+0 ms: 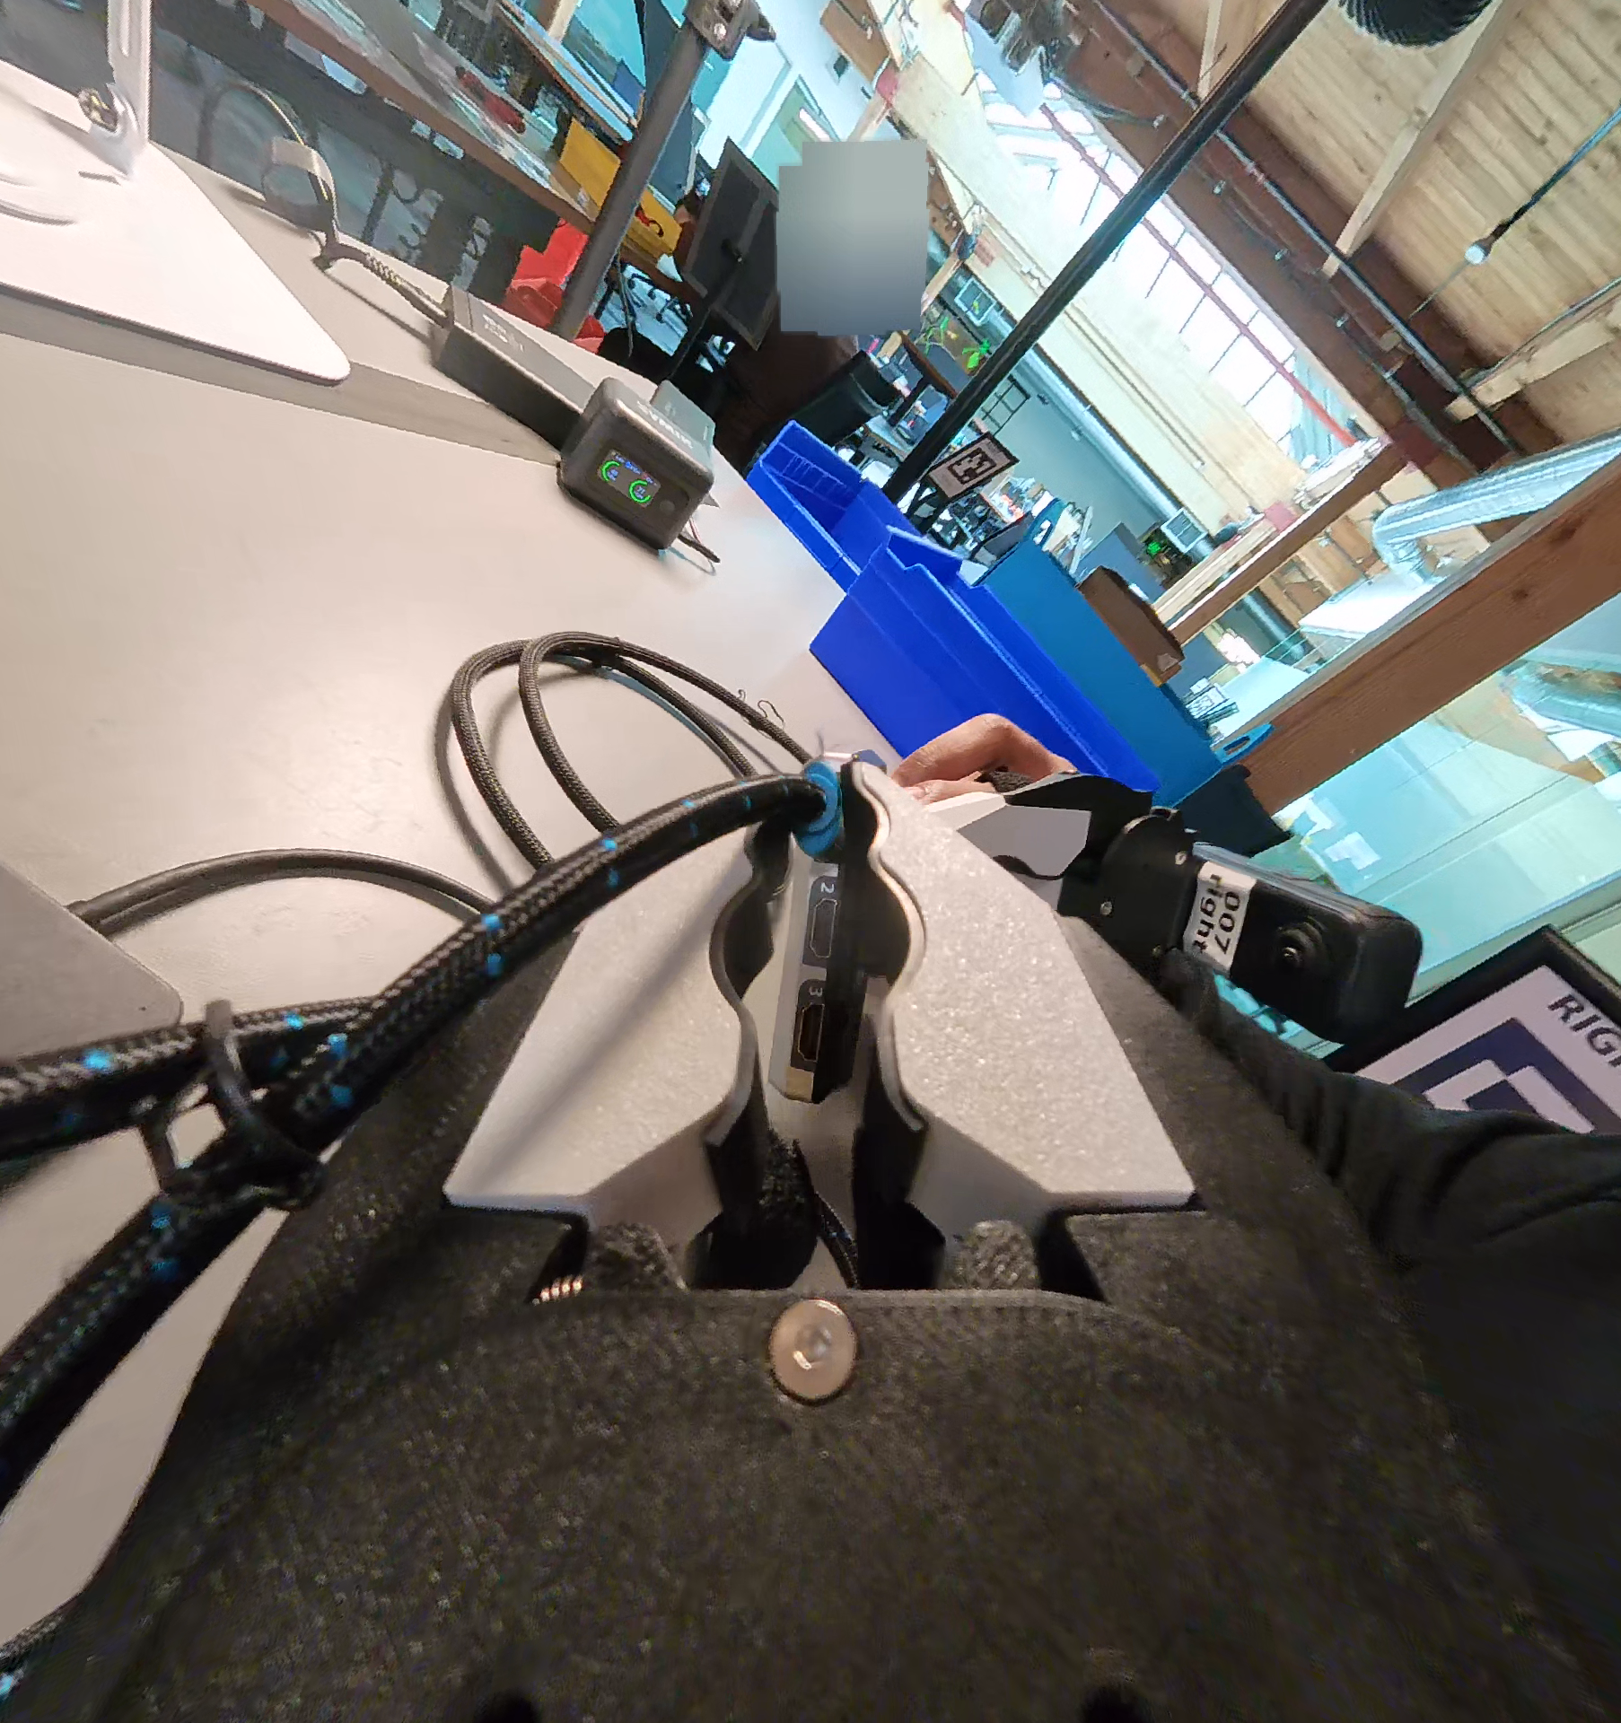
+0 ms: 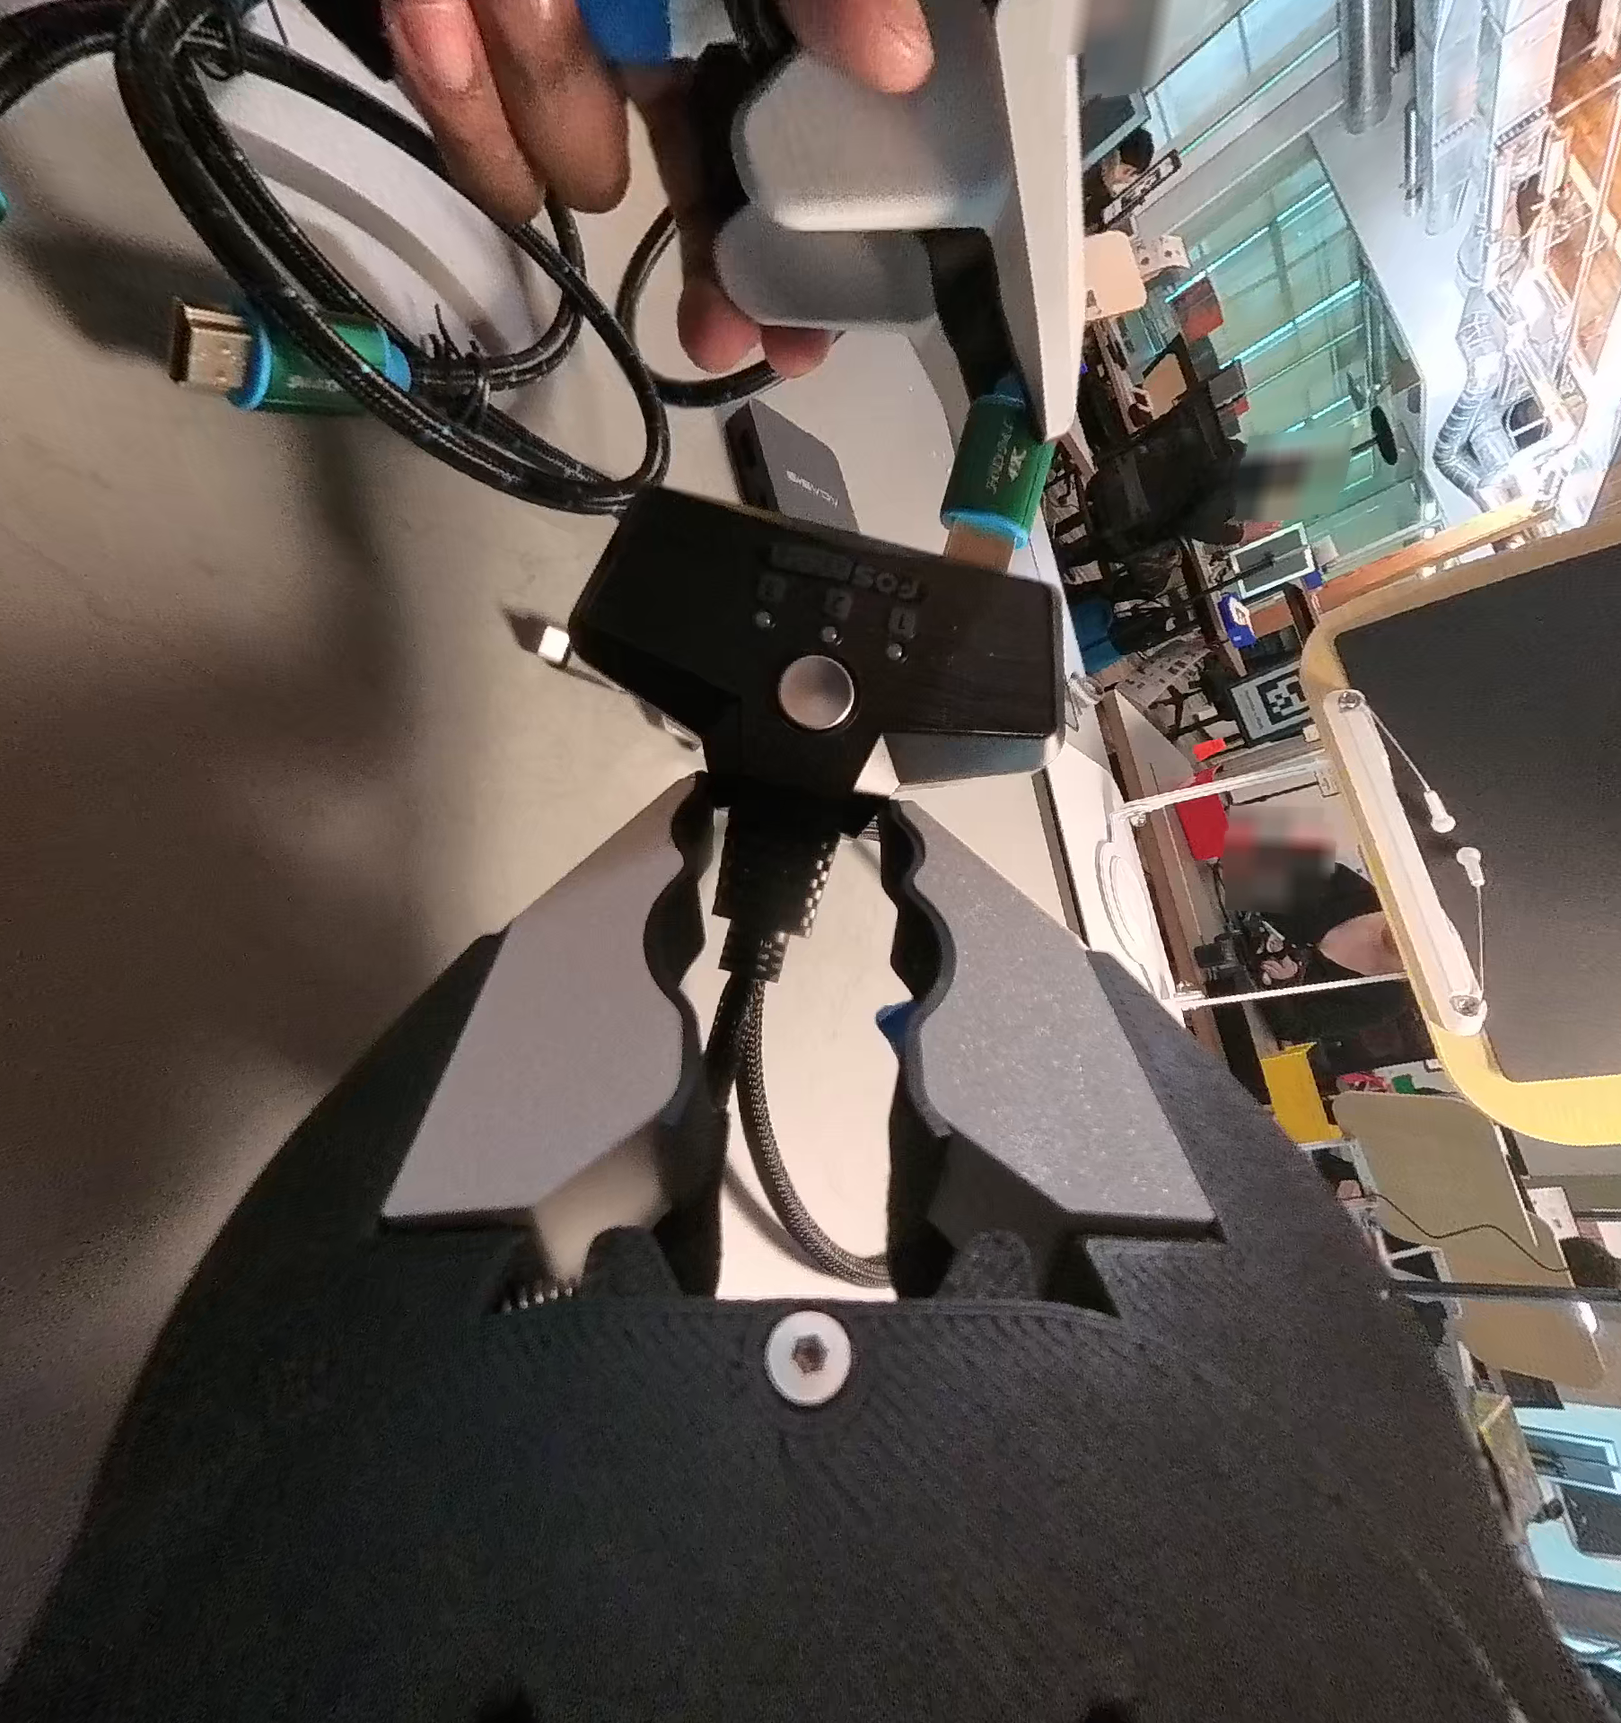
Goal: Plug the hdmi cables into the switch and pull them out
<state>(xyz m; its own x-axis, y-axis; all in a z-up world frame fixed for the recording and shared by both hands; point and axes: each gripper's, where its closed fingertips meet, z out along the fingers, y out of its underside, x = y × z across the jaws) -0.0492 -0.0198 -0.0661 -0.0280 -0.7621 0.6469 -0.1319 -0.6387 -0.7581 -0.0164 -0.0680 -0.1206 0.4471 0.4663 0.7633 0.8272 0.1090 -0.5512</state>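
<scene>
The right gripper is clenching the narrow cable end of the black switch, so that neck is lying mostly hidden between the fingers. The left gripper is gripping a green plug, whose gold tip is sitting at the switch's far edge; whether it is seated in the port is hard to make out. In the left wrist view the plug itself is lying hidden behind the fingers, with only its blue collar and the speckled cable showing, and the switch is appearing edge-on with two empty ports. A hand is being cut off at the top of the right wrist view. Farther left, a loose green plug is resting on the grey table among looped black cables. Far off, a small charger is glowing green beside blue bins.
</scene>
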